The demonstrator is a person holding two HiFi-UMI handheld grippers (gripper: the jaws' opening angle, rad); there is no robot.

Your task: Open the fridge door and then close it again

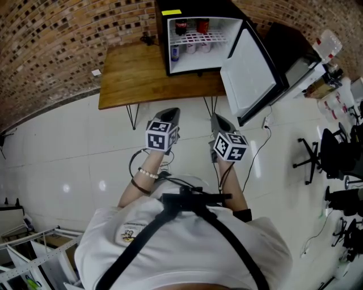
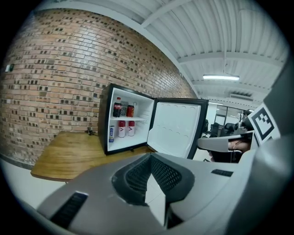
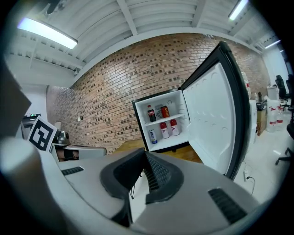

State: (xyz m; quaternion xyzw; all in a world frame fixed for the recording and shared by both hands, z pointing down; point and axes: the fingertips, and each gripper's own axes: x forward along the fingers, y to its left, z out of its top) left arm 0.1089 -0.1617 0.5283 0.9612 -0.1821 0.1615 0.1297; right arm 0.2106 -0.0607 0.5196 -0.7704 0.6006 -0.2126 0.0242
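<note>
The fridge (image 1: 195, 39) door (image 1: 249, 71) stands wide open, so only closing is left; the left gripper (image 1: 170, 115) and right gripper (image 1: 220, 122), jaws together and holding nothing, are well apart from it.

fridge (image 1: 198, 8) on table (image 1: 130, 73) | door (image 1: 249, 71) hinged right, swung out | bottles (image 1: 191, 48) on shelves (image 1: 211, 38) inside | wall (image 1: 57, 39) behind table

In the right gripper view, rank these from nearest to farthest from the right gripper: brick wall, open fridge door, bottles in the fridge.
1. Fridge door: open, at right.
2. Bottles: centre, inside.
3. Brick wall: behind everything.
</note>
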